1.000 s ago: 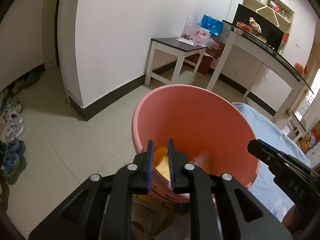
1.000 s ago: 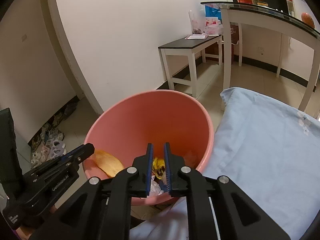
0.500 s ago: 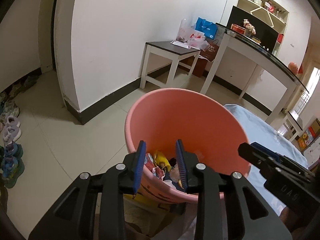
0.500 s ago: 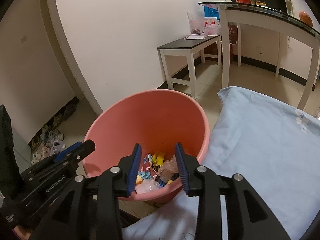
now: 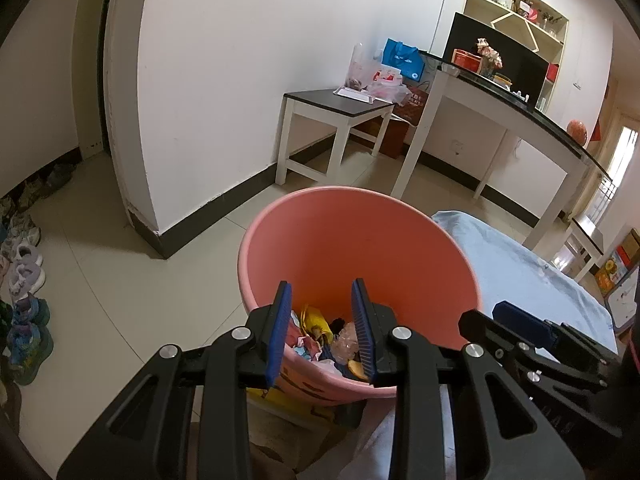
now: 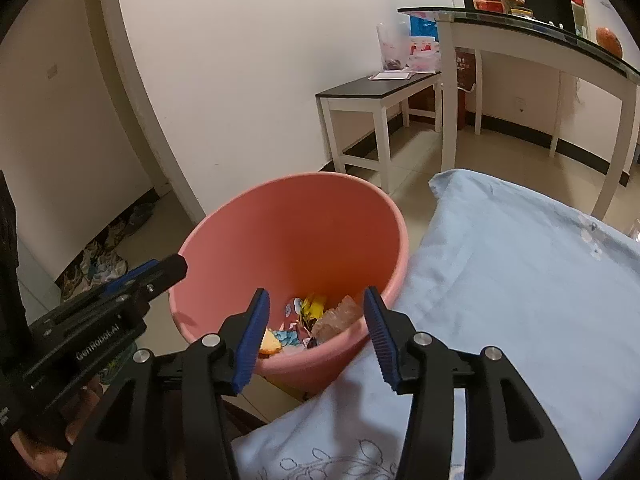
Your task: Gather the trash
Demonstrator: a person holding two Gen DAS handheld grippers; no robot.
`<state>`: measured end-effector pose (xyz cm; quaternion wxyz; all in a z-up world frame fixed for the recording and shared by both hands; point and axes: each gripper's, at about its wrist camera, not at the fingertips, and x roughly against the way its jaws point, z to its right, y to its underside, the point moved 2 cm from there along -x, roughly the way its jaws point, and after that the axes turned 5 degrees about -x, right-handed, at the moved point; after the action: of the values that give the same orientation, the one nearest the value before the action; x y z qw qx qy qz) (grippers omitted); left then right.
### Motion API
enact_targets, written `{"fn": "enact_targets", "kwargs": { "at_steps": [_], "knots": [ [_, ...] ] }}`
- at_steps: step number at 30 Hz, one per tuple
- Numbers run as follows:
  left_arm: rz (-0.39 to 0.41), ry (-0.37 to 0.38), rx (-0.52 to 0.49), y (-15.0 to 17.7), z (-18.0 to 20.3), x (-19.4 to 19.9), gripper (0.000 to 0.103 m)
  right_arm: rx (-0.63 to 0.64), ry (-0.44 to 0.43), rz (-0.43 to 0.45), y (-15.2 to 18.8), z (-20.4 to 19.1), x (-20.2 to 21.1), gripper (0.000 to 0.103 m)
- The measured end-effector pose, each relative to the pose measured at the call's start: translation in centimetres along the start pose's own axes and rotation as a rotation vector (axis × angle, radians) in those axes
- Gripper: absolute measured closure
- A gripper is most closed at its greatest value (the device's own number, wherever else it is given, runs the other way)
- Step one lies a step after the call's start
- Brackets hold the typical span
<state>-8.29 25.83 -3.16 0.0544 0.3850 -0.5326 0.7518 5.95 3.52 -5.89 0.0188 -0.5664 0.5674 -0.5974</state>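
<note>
A: Where is the trash now, seen from the two tools?

B: It lies at the bottom of the round pink plastic bucket (image 5: pixel 360 248), a loose heap of crumpled coloured wrappers (image 6: pixel 308 316). Both tools are above the near rim of the bucket and look down into it. The left gripper (image 5: pixel 322 328) has its blue ribbed fingers (image 5: pixel 279 328) apart and nothing is between them. The right gripper (image 6: pixel 316 334) is also spread wide and holds nothing.

A: So which side is nearer to the bucket?

B: I judge them about equal. The left one is over the near rim on the side away from the pale blue cloth-covered surface (image 6: pixel 520 272); the right one is on the cloth side of the bucket, partly over that cloth. The heap has no clear long axis; it is only a mixed pile.

A: Does one camera show more than the other?

B: Yes. The right wrist view shows an orange peel piece (image 6: pixel 269 345) near the close wall of the bucket and a crumpled clear plastic piece (image 6: pixel 340 314) beside the yellow wrapper. In the left wrist view the fingers cover part of the pile, but the other tool appears at the bucket's cloth side. Whether more trash remains on the cloth, I cannot tell.
</note>
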Motion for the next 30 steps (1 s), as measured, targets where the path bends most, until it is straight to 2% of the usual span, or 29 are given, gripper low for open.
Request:
{"fn": "enact_targets", "kwargs": {
  "at_steps": [9,30],
  "knots": [
    [0.026,0.006,-0.026,-0.3,1.1,1.8,0.072,-0.006,-0.002,0.004,0.6,0.3,1.2,0.051],
    [0.074,0.035,-0.058,0.5,4.0,6.0,0.072,0.008,0.054,0.148,1.7,0.5,8.0,0.043]
  ]
}}
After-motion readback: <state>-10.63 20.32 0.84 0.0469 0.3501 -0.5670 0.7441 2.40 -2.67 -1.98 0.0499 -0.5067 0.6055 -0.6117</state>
